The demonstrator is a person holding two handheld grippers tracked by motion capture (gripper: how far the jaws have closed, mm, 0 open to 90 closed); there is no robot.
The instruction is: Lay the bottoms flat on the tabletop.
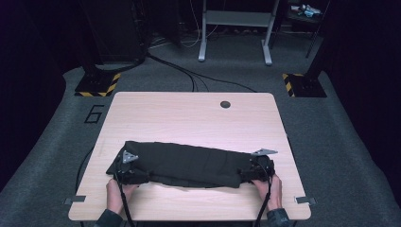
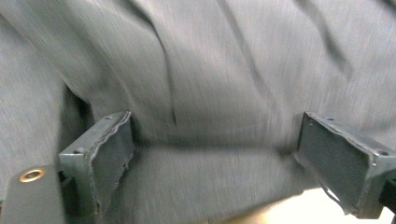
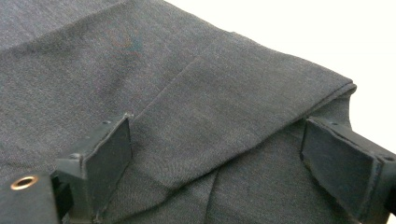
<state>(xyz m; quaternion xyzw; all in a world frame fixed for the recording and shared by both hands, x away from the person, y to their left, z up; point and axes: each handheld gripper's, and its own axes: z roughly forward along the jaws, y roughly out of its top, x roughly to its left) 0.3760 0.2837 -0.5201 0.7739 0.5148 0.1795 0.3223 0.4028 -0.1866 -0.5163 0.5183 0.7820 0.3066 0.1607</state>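
On the bench point(image 1: 189, 113), a dark folded cloth point(image 1: 184, 163) lies between open left gripper point(image 2: 212, 154) and open right gripper point(image 3: 215, 158), jaws wide over its ends.

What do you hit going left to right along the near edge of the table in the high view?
Left hand → left gripper → dark cloth → right gripper → right hand.

A lab: floor cables point(image 1: 198, 75), hazard-striped stand bases point(image 1: 97, 85), numbered carpet.
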